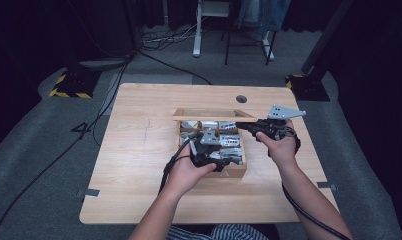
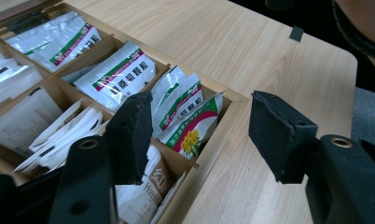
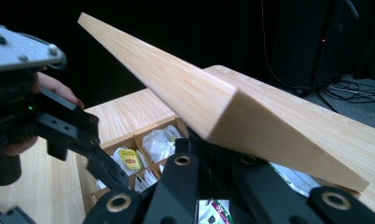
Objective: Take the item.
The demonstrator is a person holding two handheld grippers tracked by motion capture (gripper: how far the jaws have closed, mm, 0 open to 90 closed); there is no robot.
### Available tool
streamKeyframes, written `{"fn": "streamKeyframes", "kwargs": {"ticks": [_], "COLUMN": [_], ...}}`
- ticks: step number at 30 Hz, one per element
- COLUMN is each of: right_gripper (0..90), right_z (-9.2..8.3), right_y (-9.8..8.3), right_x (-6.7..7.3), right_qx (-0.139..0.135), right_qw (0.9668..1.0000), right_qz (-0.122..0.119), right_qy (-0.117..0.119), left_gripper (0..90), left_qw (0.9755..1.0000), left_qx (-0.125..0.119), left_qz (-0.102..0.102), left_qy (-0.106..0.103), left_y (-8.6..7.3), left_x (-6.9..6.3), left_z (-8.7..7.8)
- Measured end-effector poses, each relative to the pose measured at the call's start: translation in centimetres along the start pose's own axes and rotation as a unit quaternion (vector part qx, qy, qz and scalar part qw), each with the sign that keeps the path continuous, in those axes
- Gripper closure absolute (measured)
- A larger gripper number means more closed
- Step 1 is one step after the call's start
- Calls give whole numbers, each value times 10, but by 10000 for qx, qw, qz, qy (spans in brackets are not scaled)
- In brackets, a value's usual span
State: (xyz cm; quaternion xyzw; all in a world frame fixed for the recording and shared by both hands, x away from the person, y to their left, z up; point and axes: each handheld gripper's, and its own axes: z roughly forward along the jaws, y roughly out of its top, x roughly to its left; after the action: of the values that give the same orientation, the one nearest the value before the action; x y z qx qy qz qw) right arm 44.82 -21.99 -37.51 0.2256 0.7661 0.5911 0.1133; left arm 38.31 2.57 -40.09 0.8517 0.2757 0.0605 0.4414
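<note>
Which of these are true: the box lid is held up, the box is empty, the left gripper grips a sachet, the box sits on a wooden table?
1. The right gripper holds the lid of the wooden box up. True.
2. The box is empty. False: its compartments hold sachets.
3. The left gripper grips a sachet. False: its jaws stand apart above the box with nothing between the pads.
4. The box sits on a wooden table. True.

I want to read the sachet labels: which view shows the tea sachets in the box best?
The left gripper view: the tea sachets lie close, print visible. The high view shows small pale packets; the right gripper view shows a few under the raised lid.
</note>
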Motion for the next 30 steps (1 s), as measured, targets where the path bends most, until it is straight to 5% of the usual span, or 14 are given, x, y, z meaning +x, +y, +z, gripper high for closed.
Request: {"fn": "streamKeyframes", "kwargs": {"ticks": [8, 16, 20, 21, 30], "right_gripper": [900, 900, 900, 900, 900], "right_z": [0, 1, 1, 1, 1], "right_y": [-1, -3, -3, -3, -5], "right_x": [-1, -2, -2, -2, -3], "right_qx": [5, 32, 35, 37, 50], "right_qw": [10000, 10000, 10000, 10000, 10000], "right_qz": [22, 42, 49, 52, 60], "right_qy": [8, 4, 1, -5, 4], "left_gripper": [510, 587, 647, 663, 652], "left_qw": [9997, 9996, 9988, 9979, 9957], "left_qx": [-74, 120, 210, 198, 338], "left_qz": [147, 124, -119, -312, -512], "left_qy": [-167, -245, -422, -538, -700], "left_y": [2, 1, -1, -2, -7], "left_x": [3, 9, 13, 16, 22], "left_z": [28, 46, 54, 54, 58]}}
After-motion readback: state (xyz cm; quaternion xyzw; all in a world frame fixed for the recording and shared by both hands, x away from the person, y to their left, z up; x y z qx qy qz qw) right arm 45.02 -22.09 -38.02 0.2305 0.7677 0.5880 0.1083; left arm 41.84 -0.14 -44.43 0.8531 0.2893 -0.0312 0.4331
